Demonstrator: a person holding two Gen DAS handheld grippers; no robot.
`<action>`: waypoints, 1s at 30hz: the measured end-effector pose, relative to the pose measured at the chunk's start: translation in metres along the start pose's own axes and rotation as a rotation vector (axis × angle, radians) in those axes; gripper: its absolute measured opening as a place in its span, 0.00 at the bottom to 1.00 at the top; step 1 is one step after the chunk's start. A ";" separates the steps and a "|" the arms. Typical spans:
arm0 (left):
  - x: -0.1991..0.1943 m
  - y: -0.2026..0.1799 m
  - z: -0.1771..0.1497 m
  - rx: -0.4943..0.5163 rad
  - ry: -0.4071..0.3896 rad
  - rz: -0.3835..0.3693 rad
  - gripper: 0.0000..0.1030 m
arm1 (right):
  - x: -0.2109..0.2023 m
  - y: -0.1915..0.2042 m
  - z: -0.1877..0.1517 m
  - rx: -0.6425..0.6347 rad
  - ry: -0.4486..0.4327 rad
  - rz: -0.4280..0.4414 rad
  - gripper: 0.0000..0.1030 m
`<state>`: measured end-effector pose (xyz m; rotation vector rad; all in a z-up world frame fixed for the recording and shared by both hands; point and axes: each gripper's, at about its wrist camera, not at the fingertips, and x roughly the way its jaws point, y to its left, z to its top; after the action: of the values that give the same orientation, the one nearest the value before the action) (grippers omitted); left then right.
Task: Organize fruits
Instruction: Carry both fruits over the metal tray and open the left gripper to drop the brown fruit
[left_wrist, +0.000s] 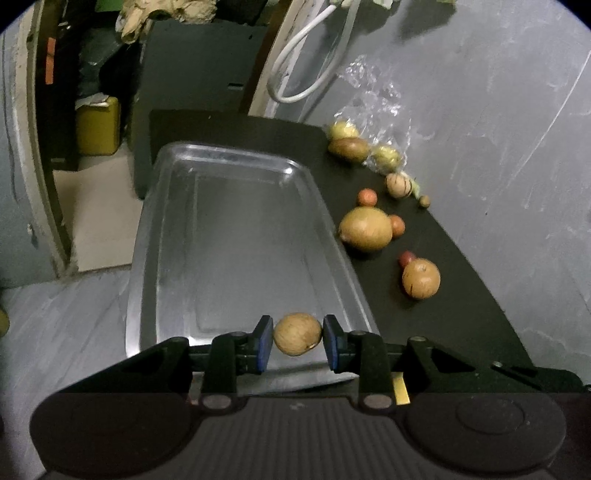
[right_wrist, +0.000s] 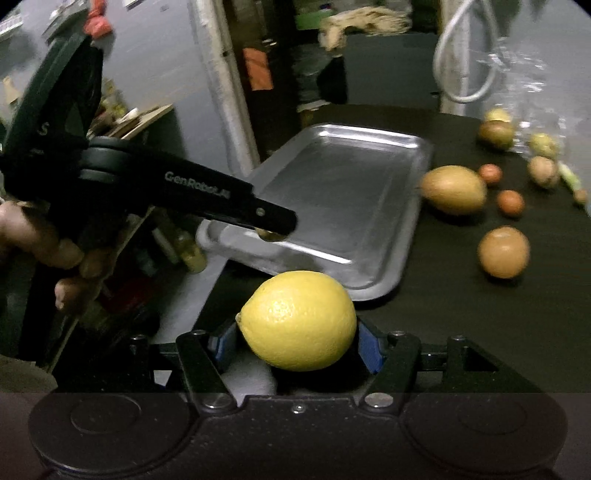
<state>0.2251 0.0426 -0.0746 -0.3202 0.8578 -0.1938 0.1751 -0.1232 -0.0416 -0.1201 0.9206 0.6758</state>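
The left gripper (left_wrist: 297, 345) clamps a small brown fruit (left_wrist: 297, 333) above the metal tray (left_wrist: 236, 229) at lower centre; the right gripper (right_wrist: 297, 345) clasps a lemon (right_wrist: 298, 320) (tray beyond, upper centre).

white cable (left_wrist: 310, 70) — looped on wall | yellow canister (left_wrist: 98, 125) — floor | crumpled plastic wrap (left_wrist: 373, 99)

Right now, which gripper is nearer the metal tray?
Left. The left gripper, shut on a small brown fruit, is over the metal tray at its near end. The right gripper, holding a lemon, is short of the tray's near corner.
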 end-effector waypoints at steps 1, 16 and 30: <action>0.001 0.000 0.003 0.004 -0.005 -0.006 0.31 | -0.004 -0.004 0.001 0.018 -0.007 -0.011 0.64; 0.014 0.028 0.056 0.038 -0.083 0.015 0.31 | -0.029 -0.035 0.067 0.103 -0.174 -0.116 0.64; 0.045 0.082 0.117 -0.002 -0.147 0.090 0.31 | 0.070 -0.025 0.135 0.126 -0.147 -0.124 0.64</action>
<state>0.3470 0.1296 -0.0642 -0.2930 0.7252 -0.0844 0.3130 -0.0584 -0.0165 -0.0149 0.8045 0.5035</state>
